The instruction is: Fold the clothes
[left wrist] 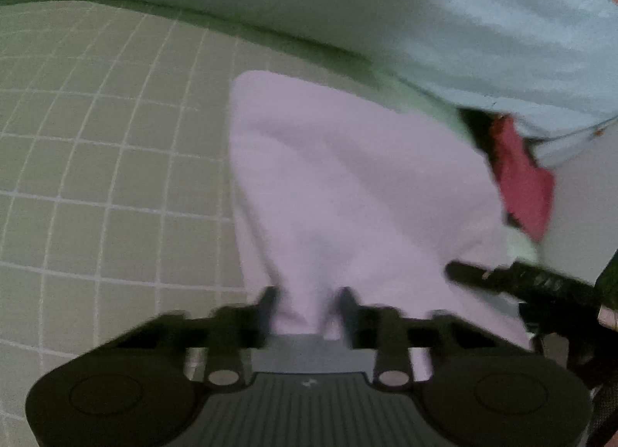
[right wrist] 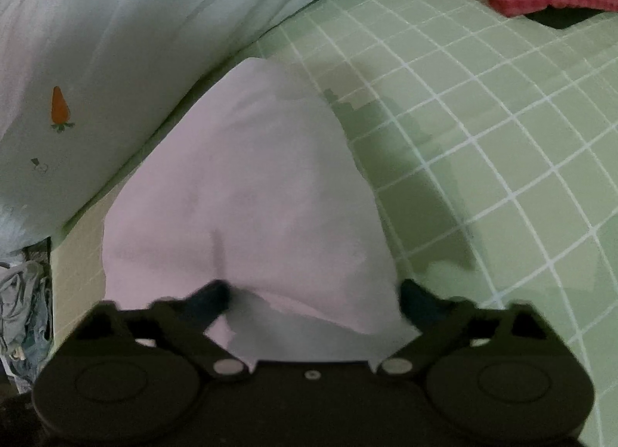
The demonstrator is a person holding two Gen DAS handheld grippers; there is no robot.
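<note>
Left gripper (left wrist: 307, 304) clamped on pale pink garment (left wrist: 347, 184); right gripper (right wrist: 313, 292) spread wide, cloth between fingers, apparently unpinched (blurred). Garment draped toward far edge of green grid sheet (left wrist: 96, 176), beside pillow (right wrist: 135, 22). Risk: one-sided hold, cloth slipping, crooked fold.

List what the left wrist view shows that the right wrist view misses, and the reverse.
Only the left wrist view shows the other gripper, the right gripper, reaching in beside the pale pink garment.

Only the right wrist view shows the orange carrot print on the pale blue bedding, and crumpled grey fabric at the edge.

Both show the pink garment between the viewing gripper's fingers, the green grid sheet, the blue bedding and a red cloth.
</note>
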